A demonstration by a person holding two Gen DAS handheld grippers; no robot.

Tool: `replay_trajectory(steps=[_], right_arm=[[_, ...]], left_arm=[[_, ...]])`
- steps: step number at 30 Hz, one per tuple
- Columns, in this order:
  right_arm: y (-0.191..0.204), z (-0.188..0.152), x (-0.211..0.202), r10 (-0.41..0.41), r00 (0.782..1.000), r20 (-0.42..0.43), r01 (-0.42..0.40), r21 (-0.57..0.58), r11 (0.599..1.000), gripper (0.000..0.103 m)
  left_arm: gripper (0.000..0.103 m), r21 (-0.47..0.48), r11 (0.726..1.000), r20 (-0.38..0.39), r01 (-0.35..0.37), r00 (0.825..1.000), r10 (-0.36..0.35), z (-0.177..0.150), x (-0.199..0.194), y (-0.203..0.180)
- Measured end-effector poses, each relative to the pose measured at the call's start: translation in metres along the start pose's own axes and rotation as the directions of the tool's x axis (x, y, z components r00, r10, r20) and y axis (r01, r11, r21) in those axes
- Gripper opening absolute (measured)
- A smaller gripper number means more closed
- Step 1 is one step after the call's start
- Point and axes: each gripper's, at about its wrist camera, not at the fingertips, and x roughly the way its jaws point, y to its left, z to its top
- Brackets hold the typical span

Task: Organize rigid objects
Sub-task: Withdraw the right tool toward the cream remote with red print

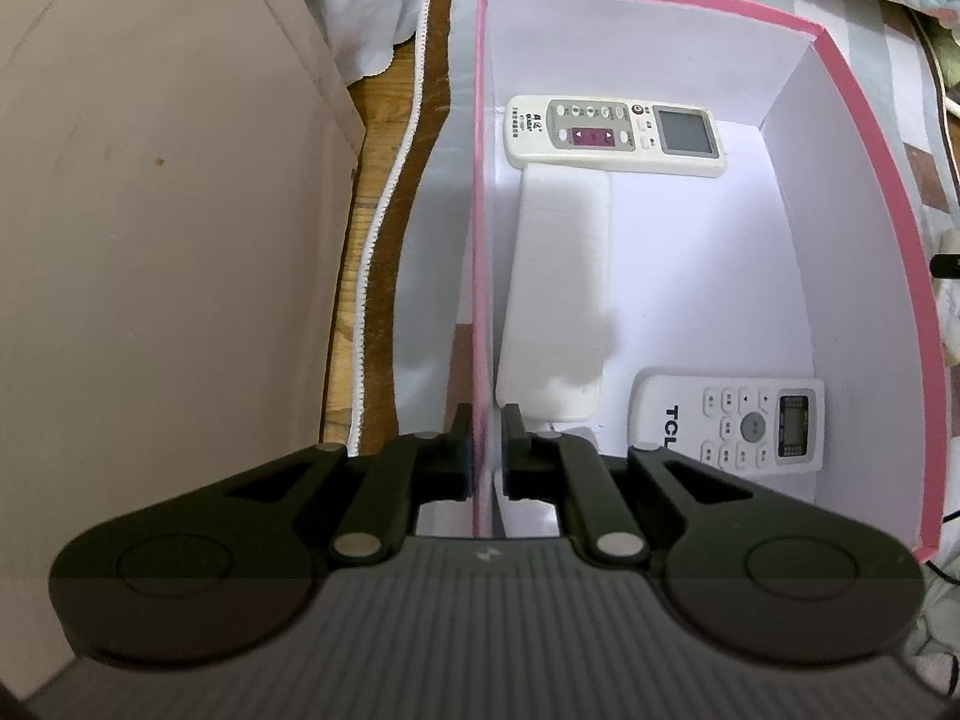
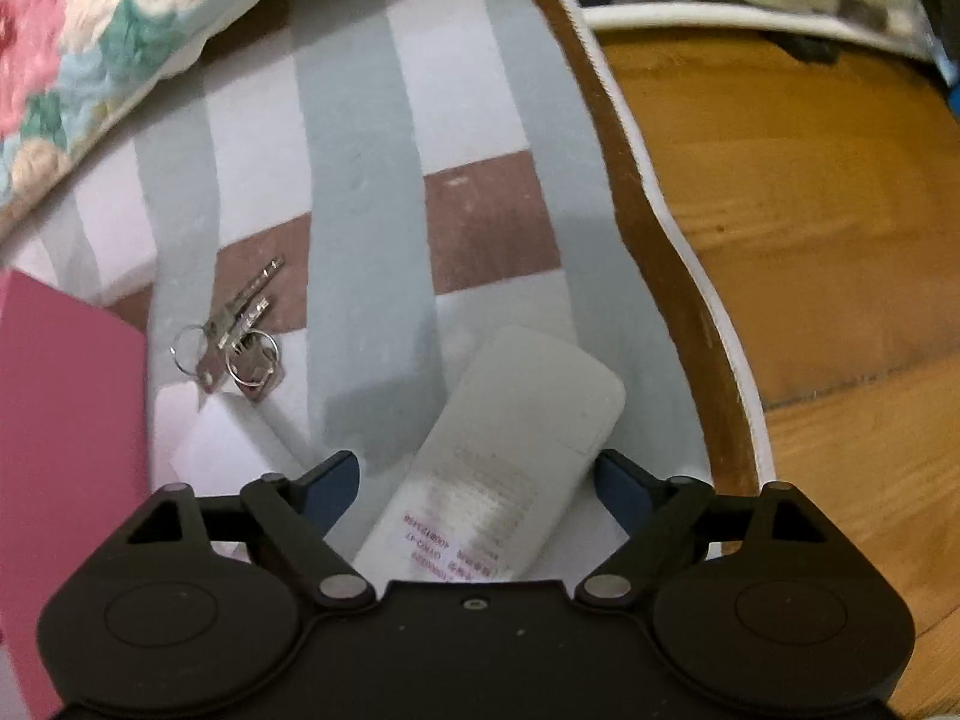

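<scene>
My left gripper (image 1: 486, 450) is shut on the left wall of a pink box (image 1: 864, 138) with a white inside. In the box lie a cream remote with a screen (image 1: 618, 135), a white remote lying face down (image 1: 555, 294) and a white TCL remote (image 1: 729, 420). My right gripper (image 2: 477, 480) is open, one finger on each side of a white remote lying face down (image 2: 510, 450) on the striped cloth. A bunch of keys on rings (image 2: 231, 336) lies to its left. The pink box's outer wall (image 2: 66, 420) shows at the left edge.
The striped grey, white and brown cloth (image 2: 360, 180) covers a wooden surface (image 2: 780, 210). A floral quilt (image 2: 78, 42) lies at the back left. A beige panel (image 1: 150, 240) stands left of the box. A white card (image 2: 234, 450) lies below the keys.
</scene>
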Motion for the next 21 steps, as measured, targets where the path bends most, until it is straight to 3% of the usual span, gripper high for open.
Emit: replay_trajectory(steps=[3, 7, 10, 12, 16, 18, 21], right_arm=[[0.014, -0.012, -0.001, -0.065, 0.994, 0.083, 0.08, -0.186, 0.979, 0.076], [0.014, -0.031, -0.013, 0.064, 0.995, 0.07, -0.04, -0.306, 0.951, 0.066], [0.019, -0.041, -0.014, 0.12, 0.992, 0.032, -0.097, -0.411, 0.906, 0.066], [0.025, -0.044, -0.008, 0.083, 0.996, 0.015, -0.068, -0.425, 0.903, 0.068], [0.038, -0.056, -0.003, 0.049, 0.997, 0.058, -0.015, -0.484, 0.875, 0.078], [0.035, -0.059, -0.004, 0.061, 0.995, 0.081, -0.017, -0.463, 0.886, 0.078], [0.03, -0.058, -0.008, 0.078, 0.993, 0.092, -0.028, -0.453, 0.891, 0.064]], left_arm=[[0.006, 0.003, 1.0, 0.002, -0.003, 1.0, 0.003, 0.0, 0.0, -0.001], [0.006, 0.004, 1.0, 0.004, -0.001, 1.0, 0.001, -0.001, -0.001, -0.001], [0.006, 0.001, 1.0, 0.002, 0.007, 1.0, -0.007, -0.001, -0.001, 0.002], [0.006, 0.0, 1.0, 0.003, 0.008, 1.0, -0.008, -0.001, -0.001, 0.003], [0.006, 0.001, 1.0, 0.0, 0.009, 1.0, -0.009, -0.001, -0.001, 0.003], [0.006, 0.001, 1.0, 0.0, 0.01, 1.0, -0.01, -0.001, -0.001, 0.003], [0.006, -0.009, 1.0, 0.0, 0.013, 1.0, -0.013, -0.002, 0.001, 0.004]])
